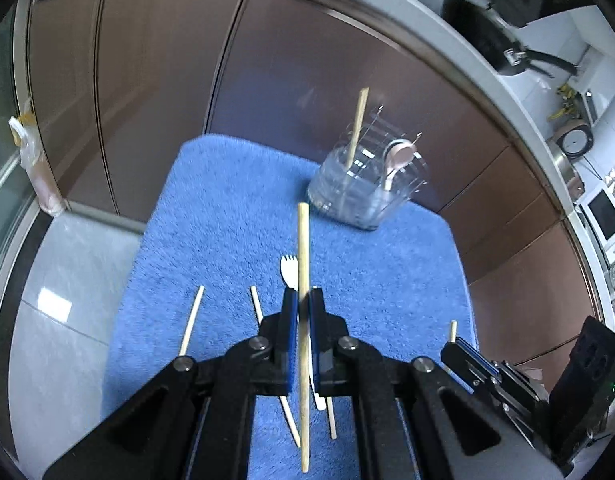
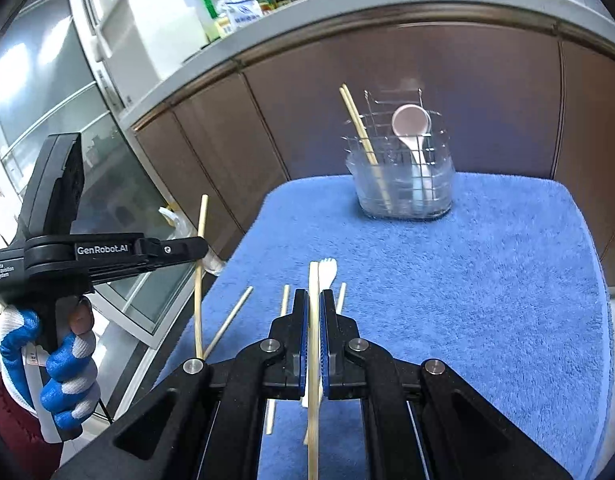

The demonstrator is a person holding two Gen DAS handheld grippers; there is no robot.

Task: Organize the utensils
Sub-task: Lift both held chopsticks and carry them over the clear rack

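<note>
On the blue towel (image 2: 487, 280) I see the clear utensil holder (image 2: 403, 184) at the far end, while my left hand-held gripper (image 1: 303, 300) and right hand-held gripper (image 2: 314, 300) are each clamped on one chopstick (image 1: 303, 248) (image 2: 313, 280), above a white fork (image 2: 328, 272).

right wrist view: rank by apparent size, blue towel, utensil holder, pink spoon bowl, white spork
1. blue towel, fills much of the frame.
2. utensil holder.
3 and 4. pink spoon bowl and white spork: not ranked. The spork's visible part looks similar in size, and the right gripper hides the rest.
</note>
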